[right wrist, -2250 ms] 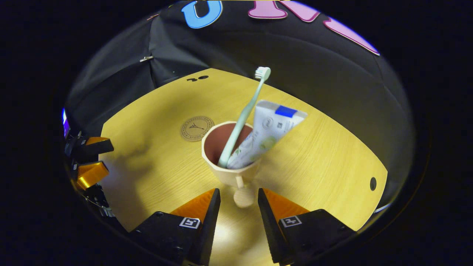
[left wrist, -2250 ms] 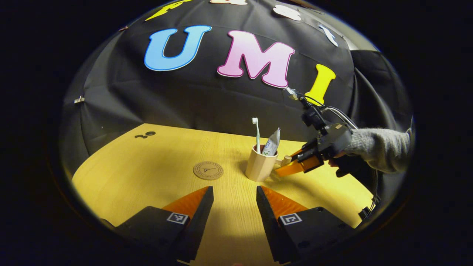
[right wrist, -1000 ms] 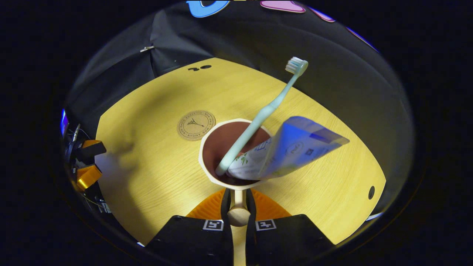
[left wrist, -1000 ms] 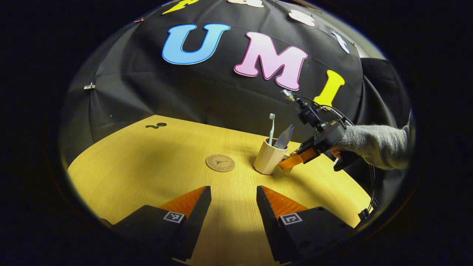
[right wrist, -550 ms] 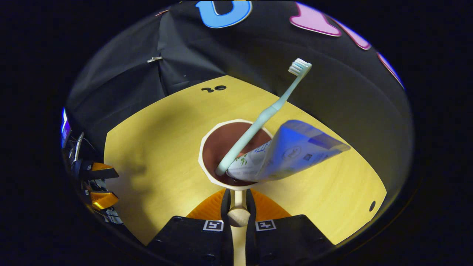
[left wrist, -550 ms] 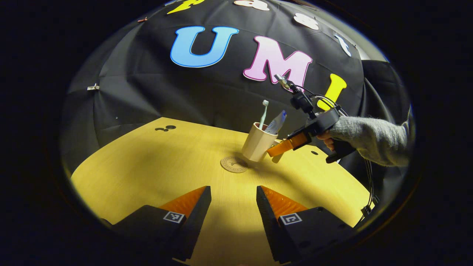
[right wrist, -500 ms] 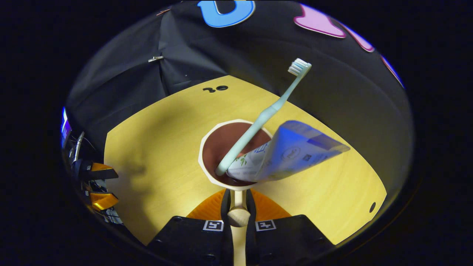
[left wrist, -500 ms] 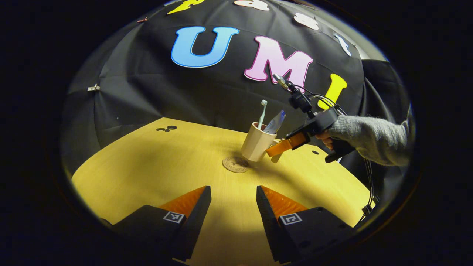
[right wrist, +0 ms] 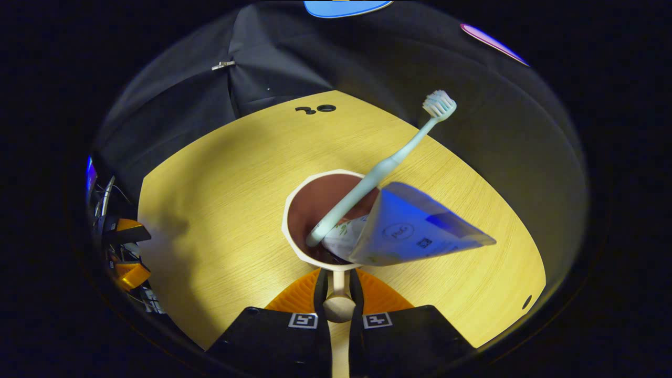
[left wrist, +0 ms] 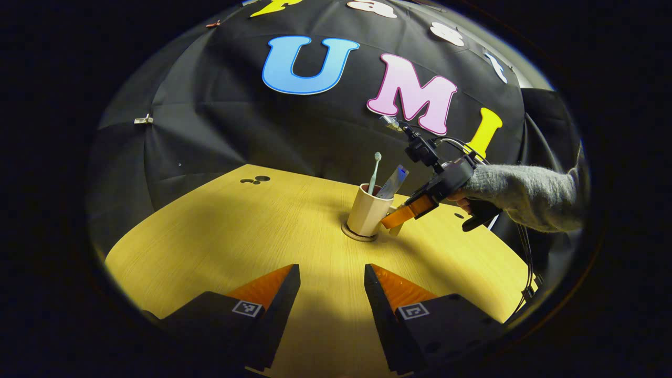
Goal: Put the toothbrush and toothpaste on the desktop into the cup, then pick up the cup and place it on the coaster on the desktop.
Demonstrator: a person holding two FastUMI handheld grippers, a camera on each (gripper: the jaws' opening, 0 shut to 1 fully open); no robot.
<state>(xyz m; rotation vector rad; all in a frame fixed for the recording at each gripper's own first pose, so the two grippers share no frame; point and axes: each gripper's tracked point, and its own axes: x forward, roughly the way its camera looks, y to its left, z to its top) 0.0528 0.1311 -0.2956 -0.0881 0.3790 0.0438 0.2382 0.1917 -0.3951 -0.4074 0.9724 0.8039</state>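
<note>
My right gripper (right wrist: 339,294) has its fingers pressed narrowly on the handle (right wrist: 339,307) of the cup (right wrist: 315,220); the toothbrush (right wrist: 383,168) and toothpaste (right wrist: 409,228) lean inside it. In the left gripper view, the cup (left wrist: 367,212) stands on the coaster (left wrist: 359,236), whose rim shows beneath its base, near the middle of the counter (left wrist: 252,231). Whether the base rests fully or hovers just above I cannot tell. My left gripper (left wrist: 331,286) hangs low over the near counter, fingers wide apart, holding nothing, well apart from the cup.

Step in hand, as I judge it: the last one, setting the cup on the coaster. The next move calls for confirming the base sits flat, then spreading my right fingers and drawing straight back along the handle, so the tall, leaning contents do not tip the cup.

The counter is pale wood grain, lit brightest at centre; black cloth (left wrist: 210,131) walls the booth behind. A grey sleeve (left wrist: 530,191) extends behind my right gripper (left wrist: 404,215).
</note>
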